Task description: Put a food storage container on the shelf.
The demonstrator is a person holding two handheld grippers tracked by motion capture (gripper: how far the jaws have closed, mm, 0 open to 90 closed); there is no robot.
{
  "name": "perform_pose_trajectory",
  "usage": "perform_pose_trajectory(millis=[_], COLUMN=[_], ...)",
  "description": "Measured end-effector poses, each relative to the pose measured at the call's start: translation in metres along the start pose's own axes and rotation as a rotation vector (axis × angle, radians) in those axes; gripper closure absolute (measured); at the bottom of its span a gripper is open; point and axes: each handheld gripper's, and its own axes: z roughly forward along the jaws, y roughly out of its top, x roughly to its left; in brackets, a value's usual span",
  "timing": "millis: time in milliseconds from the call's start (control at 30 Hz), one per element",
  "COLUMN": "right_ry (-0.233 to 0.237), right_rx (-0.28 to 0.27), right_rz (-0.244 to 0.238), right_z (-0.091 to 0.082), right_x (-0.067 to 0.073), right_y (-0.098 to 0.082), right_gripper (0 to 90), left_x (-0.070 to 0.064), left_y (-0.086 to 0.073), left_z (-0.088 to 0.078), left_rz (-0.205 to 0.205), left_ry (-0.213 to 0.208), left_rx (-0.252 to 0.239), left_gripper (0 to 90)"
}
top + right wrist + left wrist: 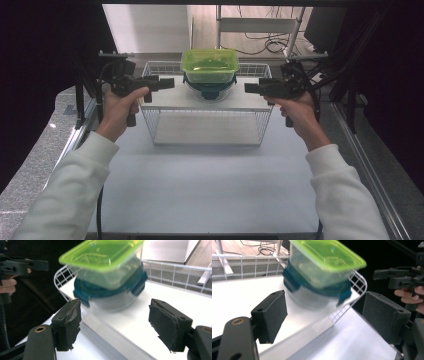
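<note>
A square clear tub with a lime-green lid (209,65) sits stacked on a round clear container with a dark teal clip lid (209,87). Both stand on the white top of a wire rack (165,100). My left gripper (167,83) hangs just left of the stack, pointing at it, and my right gripper (250,88) faces it from the right. In the left gripper view the jaws (328,315) stand wide open with the green-lidded tub (325,262) ahead. The right gripper view has its jaws (118,325) open too, with the teal-lidded container (110,293) beyond.
The wire rack has a lower shelf (207,131) and stands at the back of a white table (205,190). Black frame posts flank both sides. A white stand and cables (270,45) lie on the floor behind.
</note>
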Motion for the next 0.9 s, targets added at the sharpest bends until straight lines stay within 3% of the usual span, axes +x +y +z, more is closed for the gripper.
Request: perform_pose_trajectory(millis=[167,300,433,600,767,900], right_ry=[-0.053,-0.080,-0.077,-0.086,-0.118,-0.124], right_rx=[-0.012,-0.021,-0.006,0.017,0.080,0.121], right_rz=[-0.068,-0.095,-0.083,-0.044,-0.045,-0.024], right_z=[-0.017,-0.029,-0.032,-0.032,-0.029,-0.027], right_x=[0.009,0.011,0.007,-0.002,-0.004,-0.007], right_y=[-0.033,-0.067,-0.104,-0.147,-0.187,-0.212], right_gripper=[25.7,25.7,25.7,25.7,25.7,25.7], left_x=[-0.013,-0.016,-0.014,-0.007,-0.001,0.002], left_y=[-0.037,-0.075,-0.115,-0.168,-0.202,-0.216], left_z=[-0.016,-0.026,-0.029,-0.023,-0.019,-0.016], left_rz=[0.065,0.082,0.104,0.094,0.086,0.104], left_ry=[0.051,0.061,0.085,0.114,0.134,0.164], left_rx=[0.015,0.034,0.056,0.122,0.165,0.199], left_gripper=[18.6,18.3,18.3,18.1,18.0,18.1])
